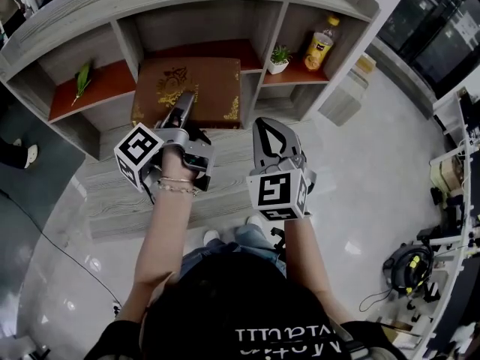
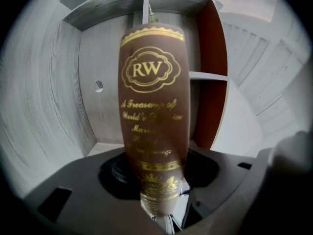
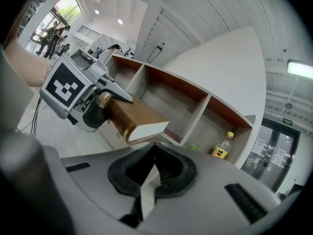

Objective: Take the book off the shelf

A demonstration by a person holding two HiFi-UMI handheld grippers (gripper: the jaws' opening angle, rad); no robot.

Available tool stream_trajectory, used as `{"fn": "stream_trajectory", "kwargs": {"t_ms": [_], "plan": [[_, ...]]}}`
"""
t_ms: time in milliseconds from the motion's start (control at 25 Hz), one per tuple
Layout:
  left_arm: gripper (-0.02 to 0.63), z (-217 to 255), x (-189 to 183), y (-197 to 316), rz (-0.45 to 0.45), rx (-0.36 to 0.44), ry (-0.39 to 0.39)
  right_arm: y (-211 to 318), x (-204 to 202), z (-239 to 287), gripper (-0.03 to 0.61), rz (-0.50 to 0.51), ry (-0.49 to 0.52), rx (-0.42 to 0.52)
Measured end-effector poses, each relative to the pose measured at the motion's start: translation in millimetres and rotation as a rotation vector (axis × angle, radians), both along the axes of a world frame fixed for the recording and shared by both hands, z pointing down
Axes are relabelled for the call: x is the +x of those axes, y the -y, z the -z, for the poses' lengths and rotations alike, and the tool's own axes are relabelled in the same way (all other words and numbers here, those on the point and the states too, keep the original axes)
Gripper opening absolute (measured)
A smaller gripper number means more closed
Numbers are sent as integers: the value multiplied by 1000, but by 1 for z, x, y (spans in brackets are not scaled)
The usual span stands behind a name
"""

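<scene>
**Brown gold-lettered hardback book (image 1: 196, 88) out at the front edge of the grey wooden shelf (image 1: 225, 6), carried by one gripper**
We see the left gripper (image 1: 182, 107) clamped on the book's spine end, level before the middle compartment. The right gripper (image 3: 155, 145) is pinched together, empty, alongside. We judge the unsupported far end may sag, twist or slip from this narrow hold.

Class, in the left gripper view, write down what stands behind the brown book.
Behind the book stands the grey shelf: its back panel with a round hole and a red-brown side wall. The book covers the panel's middle strip.
</scene>
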State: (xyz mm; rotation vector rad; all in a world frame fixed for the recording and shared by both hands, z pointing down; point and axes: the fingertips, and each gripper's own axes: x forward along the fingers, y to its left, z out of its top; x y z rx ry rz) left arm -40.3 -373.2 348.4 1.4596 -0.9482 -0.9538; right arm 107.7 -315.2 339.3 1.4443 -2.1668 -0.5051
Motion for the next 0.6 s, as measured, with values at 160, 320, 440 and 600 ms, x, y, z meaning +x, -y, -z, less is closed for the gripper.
{"fn": "stream_trajectory", "kwargs": {"t_ms": [160, 320, 440, 600], "plan": [[232, -4, 2, -7, -50, 3, 15, -8, -1, -5, 15, -32, 2, 1], [232, -7, 2, -15, -93, 8, 39, -12, -1, 0, 15, -52, 7, 16], [232, -8, 0, -20, -109, 17, 62, -12, -2, 4, 15, -54, 5, 21], [232, -9, -2, -26, -118, 20, 100, -15, -4, 7, 15, -30, -8, 27]]}}
